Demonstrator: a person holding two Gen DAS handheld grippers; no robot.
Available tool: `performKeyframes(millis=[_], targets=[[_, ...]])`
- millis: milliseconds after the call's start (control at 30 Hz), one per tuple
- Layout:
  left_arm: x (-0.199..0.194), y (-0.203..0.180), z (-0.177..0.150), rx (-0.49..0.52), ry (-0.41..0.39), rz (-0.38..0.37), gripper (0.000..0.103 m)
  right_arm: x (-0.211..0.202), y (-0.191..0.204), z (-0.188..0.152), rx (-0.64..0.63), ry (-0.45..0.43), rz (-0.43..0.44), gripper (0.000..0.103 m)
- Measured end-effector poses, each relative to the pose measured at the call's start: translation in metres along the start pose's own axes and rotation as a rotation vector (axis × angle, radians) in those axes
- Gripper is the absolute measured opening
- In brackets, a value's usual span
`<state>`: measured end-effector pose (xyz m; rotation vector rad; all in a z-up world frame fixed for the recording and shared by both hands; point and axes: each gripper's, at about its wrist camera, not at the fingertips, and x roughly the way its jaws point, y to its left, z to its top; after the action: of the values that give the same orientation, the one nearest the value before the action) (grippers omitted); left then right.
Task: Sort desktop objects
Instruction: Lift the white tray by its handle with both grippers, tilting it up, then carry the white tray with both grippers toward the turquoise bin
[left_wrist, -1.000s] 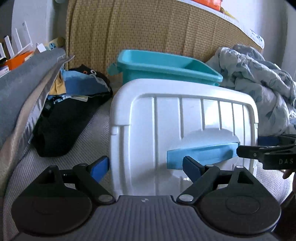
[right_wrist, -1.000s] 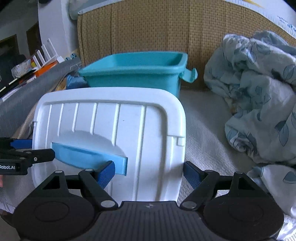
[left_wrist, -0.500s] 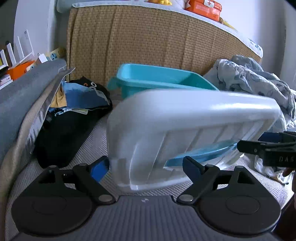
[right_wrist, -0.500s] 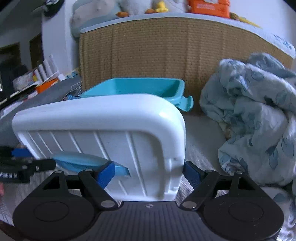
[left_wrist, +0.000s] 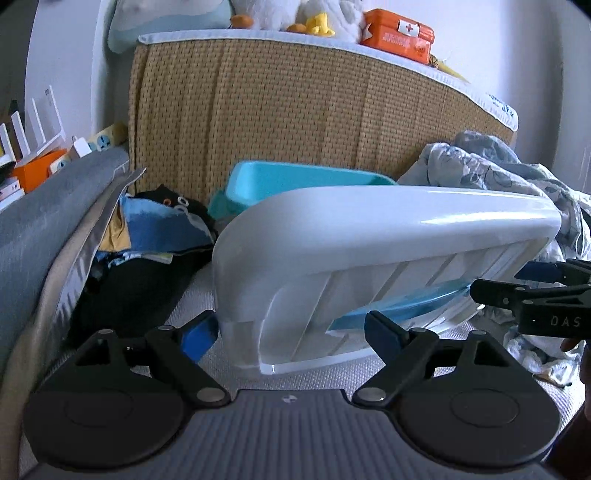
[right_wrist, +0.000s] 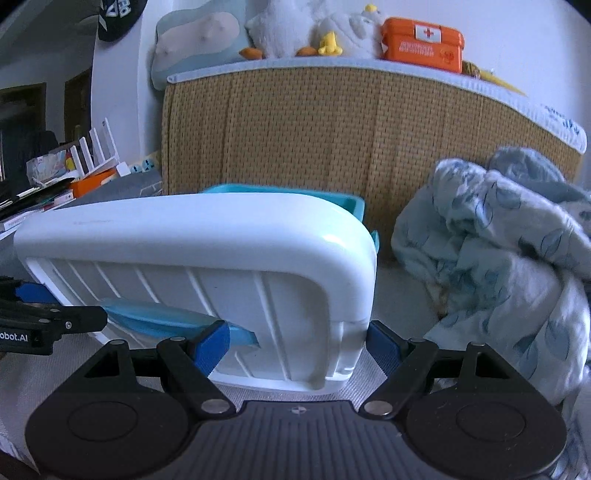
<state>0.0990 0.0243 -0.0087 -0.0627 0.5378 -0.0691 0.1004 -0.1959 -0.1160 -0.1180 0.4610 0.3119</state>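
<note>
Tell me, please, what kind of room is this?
Probably a bedroom: a woven headboard with plush toys on top, a crumpled blanket, and a pile of clothes.

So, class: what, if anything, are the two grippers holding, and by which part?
Both hold the ribbed white plastic lid with a blue handle, tilted up: the left gripper spans its left end, the right gripper its right end.

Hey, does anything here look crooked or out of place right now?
Yes. The white lid is tilted up on edge between both tongs, its far edge raised, and is not on the teal bin behind it. A rumpled blanket is heaped on the right. Nothing looks spilled or broken.
</note>
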Motion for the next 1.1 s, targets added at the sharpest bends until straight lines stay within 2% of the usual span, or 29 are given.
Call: performKeyframes(millis=[300, 600, 867, 1100], targets=[[0.007, 0.003, 0.01, 0.009, -0.011, 0.012, 0.088, 0.0, 0.005, 0.015, -0.075, -0.039, -0.024, 0.084], [0.015, 0.008, 0.029, 0.008, -0.047, 0.032, 0.088, 0.008, 0.008, 0.029, -0.07, -0.075, -0.026, 0.084], [0.031, 0.002, 0.057, 0.11, -0.07, 0.068, 0.088, 0.02, 0.008, 0.045, -0.116, -0.073, -0.07, 0.084], [0.045, 0.008, 0.069, 0.114, -0.079, 0.074, 0.088, 0.034, 0.005, 0.055, -0.093, -0.072, -0.063, 0.084]])
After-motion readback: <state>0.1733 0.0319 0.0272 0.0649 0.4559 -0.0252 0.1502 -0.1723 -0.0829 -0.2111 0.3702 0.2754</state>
